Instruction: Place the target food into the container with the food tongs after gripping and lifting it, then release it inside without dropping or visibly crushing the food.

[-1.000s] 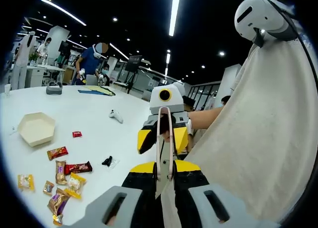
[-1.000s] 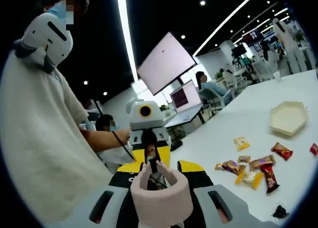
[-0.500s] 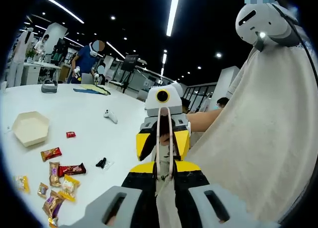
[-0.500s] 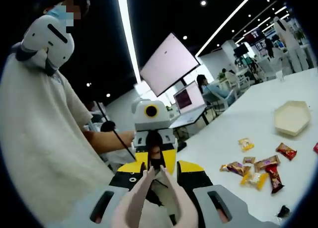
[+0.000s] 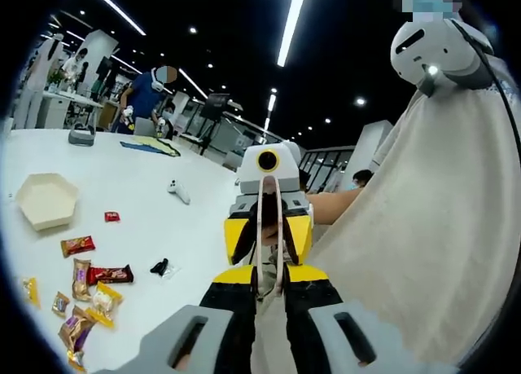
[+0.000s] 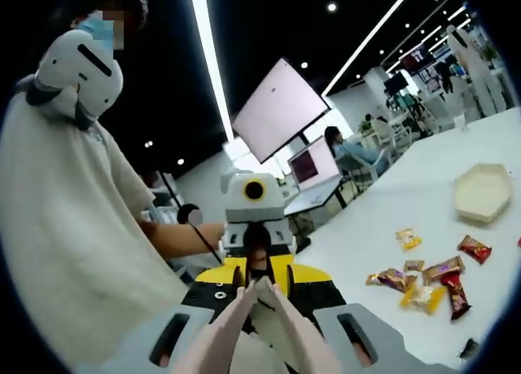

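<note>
- The tongs [image 6: 232, 329] are held between the two grippers, which face each other above the table [image 5: 155, 227].
- The right gripper [image 6: 264, 280] is closed on the tongs. The two pale arms rise between its jaws and are pressed together into a narrow V, which meets just ahead of the jaw tips.
- The left gripper [image 5: 269, 297] is closed to a narrow gap, and the tongs are seen edge-on in that gap. Contact on both sides appears likely but is partly hidden.
- No food is held in the tongs.
- The wrapped snacks [image 5: 89, 280] lie scattered on the table, well apart from both grippers. They are off to the left of the left jaws and off to the right of the right jaws.
- Which snack is the target cannot be told.
- The container [image 5: 47, 201], a pale six-sided tray, stands beyond the snacks, farther from the jaws on the same side.
- The long axis of the tongs runs from one gripper to the other, so it is judged to lie roughly crosswise to the line toward the snacks. Neither end is aimed at the food.
- Neither gripper can be said to be nearer the snacks.
- Before any pick is tried, the tongs would need to be left in one gripper and swung down and sideways toward the snacks.
</note>
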Action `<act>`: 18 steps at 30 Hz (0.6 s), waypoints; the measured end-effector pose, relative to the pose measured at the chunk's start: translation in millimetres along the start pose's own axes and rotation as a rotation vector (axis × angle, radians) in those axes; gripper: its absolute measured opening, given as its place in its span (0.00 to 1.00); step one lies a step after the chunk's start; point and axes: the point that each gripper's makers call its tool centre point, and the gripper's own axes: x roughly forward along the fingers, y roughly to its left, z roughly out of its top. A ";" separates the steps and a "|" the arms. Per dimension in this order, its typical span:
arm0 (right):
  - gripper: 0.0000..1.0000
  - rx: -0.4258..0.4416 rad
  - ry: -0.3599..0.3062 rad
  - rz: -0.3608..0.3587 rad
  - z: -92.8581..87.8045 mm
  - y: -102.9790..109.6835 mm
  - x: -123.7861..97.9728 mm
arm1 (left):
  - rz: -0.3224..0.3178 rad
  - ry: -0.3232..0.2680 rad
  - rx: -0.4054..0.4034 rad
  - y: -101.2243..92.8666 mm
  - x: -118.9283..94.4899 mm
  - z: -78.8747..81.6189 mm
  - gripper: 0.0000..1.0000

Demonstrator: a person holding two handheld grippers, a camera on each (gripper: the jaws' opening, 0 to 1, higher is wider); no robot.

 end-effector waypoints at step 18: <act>0.22 0.052 -0.021 0.012 2.1 1.5 3.9 | -0.006 -0.046 -0.051 -2.7 2.5 1.9 0.09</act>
